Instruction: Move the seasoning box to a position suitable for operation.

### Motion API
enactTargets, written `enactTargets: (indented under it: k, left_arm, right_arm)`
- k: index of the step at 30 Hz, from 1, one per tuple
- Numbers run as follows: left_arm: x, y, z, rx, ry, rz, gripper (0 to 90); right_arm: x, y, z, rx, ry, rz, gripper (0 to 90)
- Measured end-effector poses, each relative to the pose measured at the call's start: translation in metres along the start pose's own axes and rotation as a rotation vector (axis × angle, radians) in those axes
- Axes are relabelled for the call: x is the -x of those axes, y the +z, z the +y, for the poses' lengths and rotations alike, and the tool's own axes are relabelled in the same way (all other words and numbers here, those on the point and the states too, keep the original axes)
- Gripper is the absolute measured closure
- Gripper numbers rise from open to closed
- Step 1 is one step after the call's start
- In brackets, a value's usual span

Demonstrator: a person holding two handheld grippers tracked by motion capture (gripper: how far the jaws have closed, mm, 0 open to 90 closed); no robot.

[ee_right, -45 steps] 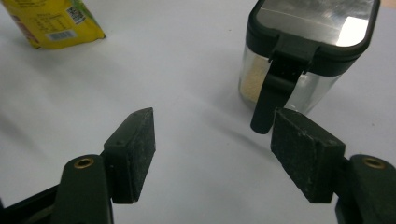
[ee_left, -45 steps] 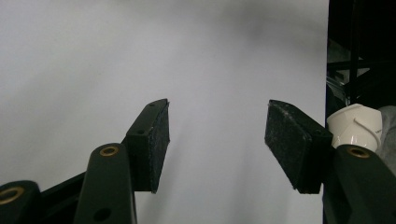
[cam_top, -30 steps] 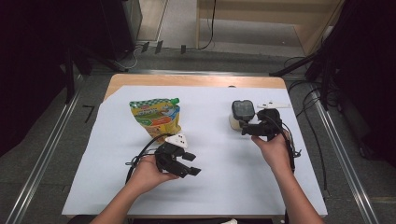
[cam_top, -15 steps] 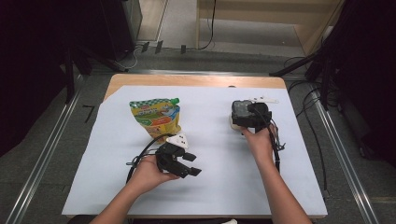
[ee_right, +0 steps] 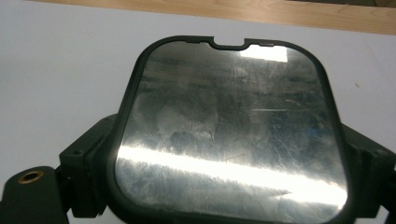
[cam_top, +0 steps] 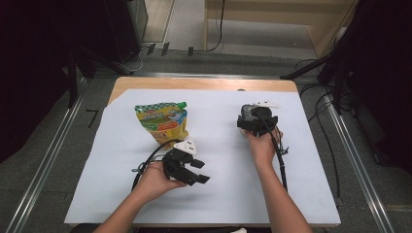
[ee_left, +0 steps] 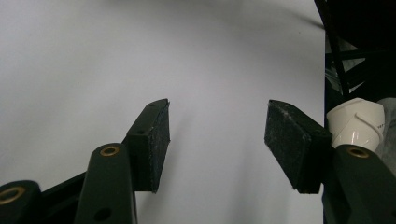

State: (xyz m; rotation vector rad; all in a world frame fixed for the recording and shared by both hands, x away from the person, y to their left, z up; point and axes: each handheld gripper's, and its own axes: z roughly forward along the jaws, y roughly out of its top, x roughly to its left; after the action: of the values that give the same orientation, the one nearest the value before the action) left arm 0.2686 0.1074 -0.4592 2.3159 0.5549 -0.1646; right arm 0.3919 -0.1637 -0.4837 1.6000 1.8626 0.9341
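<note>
1. Right gripper has shifted from the right side of the sheet toward its far middle-right and come lower since a second ago; left gripper unchanged.
2. Right gripper: jaws have just been opening a bit, but in the right gripper view they sit tight against both sides of a dark-rimmed container with a shiny silver foil lid, so it is grasped.
3. Container: in the high view seen as a grey-topped block at the gripper tip, at or just above the white sheet; contact with the sheet can't be told.
4. Right hand wraps the gripper from behind, cable trailing along the forearm.
5. Left gripper: jaws spread apart, nothing between the pads, only bare sheet beyond. Released, held by the left hand low over the near-left part of the sheet.
6. Left gripper view: a white rounded object past the sheet's edge at right; what it is can't be told.
7. Green-yellow snack pouch lies flat on the sheet, far-left, just beyond the left gripper, well apart from the right one.
8. Wooden table edge shows beyond the sheet.
</note>
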Motion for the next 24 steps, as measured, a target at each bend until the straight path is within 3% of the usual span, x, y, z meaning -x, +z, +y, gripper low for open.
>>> enactTargets:
  k: [2,7,12,24]
  left_arm:
    - [0.0002,-0.0003,0.0000,-0.001,-0.001,0.001,41.2]
    - [-0.0002,-0.0003,0.0000,0.000,-0.001,0.000,41.2]
    - [-0.0005,0.0010,0.0001,-0.003,0.002,-0.001,41.2]
    - [-0.0010,0.0017,0.0001,-0.006,-0.001,-0.003,41.2]
  right_arm:
    - [-0.0012,0.0030,-0.0010,0.010,0.005,-0.018,14.0]
    - [0.0002,0.0062,-0.0014,0.010,0.019,-0.012,14.7]
    - [-0.0022,0.0103,-0.0036,0.000,0.000,-0.032,14.2]
    - [0.0011,0.0086,-0.0045,0.027,0.010,-0.007,16.3]
